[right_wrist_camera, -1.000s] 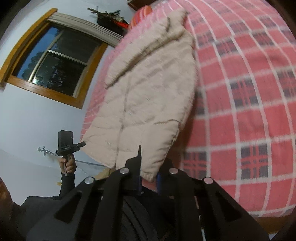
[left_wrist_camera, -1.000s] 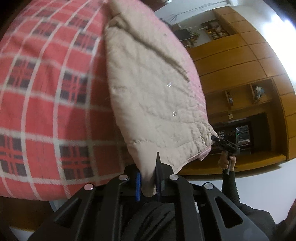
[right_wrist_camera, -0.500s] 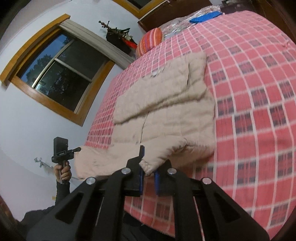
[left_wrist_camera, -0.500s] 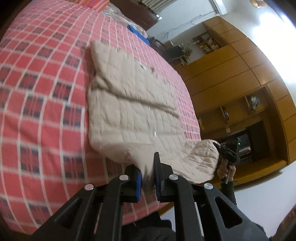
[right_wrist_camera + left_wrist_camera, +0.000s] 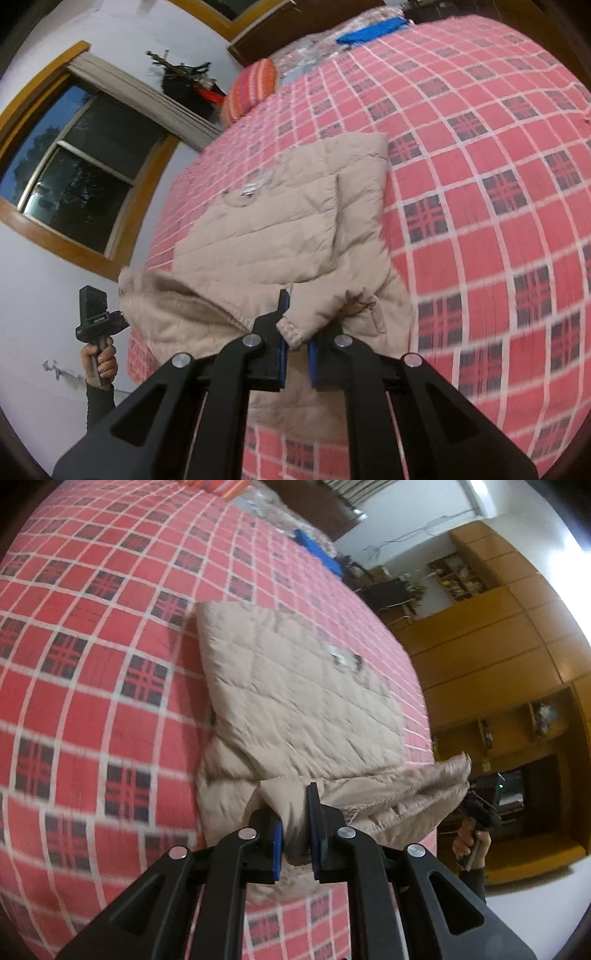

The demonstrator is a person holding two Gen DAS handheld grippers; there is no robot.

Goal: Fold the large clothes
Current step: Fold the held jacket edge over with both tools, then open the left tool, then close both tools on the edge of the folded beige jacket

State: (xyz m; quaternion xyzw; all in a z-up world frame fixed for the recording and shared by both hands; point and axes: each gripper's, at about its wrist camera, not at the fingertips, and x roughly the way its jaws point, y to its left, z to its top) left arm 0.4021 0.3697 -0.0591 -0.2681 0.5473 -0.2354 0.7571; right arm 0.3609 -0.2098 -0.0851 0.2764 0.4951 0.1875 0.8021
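A beige quilted jacket [image 5: 295,686] lies on the red plaid bedspread [image 5: 92,686], its upper part flat toward the headboard. My left gripper [image 5: 295,827] is shut on one corner of the jacket's hem, lifted above the bed. In the right wrist view the same jacket [image 5: 280,229] spreads ahead, and my right gripper [image 5: 295,336] is shut on the other hem corner. The hem hangs between the two grippers and is curled over the lower part of the jacket. Each view shows the opposite gripper at the far hem corner, with a hand [image 5: 471,843] and a hand [image 5: 99,362] below.
The bedspread [image 5: 480,184] has open room on both sides of the jacket. A striped pillow [image 5: 251,88] and a blue item [image 5: 369,33] lie near the headboard. Wooden cabinets [image 5: 517,635] stand on one side, a window [image 5: 74,166] on the other.
Both grippers have risen and carried the hem forward over the jacket. The hanging lower part now curls up over the flat upper part, and more of the bed shows.
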